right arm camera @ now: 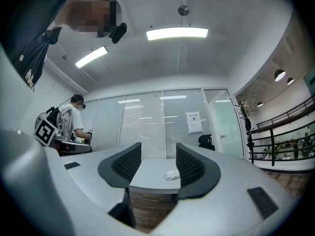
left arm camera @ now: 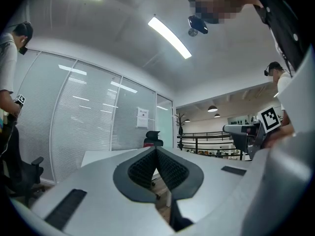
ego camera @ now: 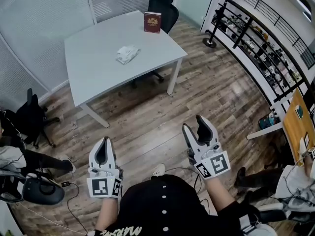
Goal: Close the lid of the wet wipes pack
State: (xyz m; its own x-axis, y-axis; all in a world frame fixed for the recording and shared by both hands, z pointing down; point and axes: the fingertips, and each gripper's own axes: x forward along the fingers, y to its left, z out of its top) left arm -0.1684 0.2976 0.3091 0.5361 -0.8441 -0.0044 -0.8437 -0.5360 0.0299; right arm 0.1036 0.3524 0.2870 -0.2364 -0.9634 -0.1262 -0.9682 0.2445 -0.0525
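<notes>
The wet wipes pack (ego camera: 127, 53) is a white crumpled-looking packet lying near the middle of a pale grey table (ego camera: 93, 68), far ahead of both grippers. It shows small between the right gripper's jaws in the right gripper view, wipes pack (right arm camera: 172, 175). My left gripper (ego camera: 102, 152) is held low over the wooden floor with its jaws shut and nothing in them. My right gripper (ego camera: 197, 127) is also over the floor, jaws open and empty. Whether the pack's lid is up I cannot tell at this distance.
A dark red book (ego camera: 152, 22) stands upright at the table's far edge, with a black office chair (ego camera: 164, 5) behind it. Glass partition walls are at the left, shelving (ego camera: 256, 43) at the right. Other people, bags and cables are on the floor near me.
</notes>
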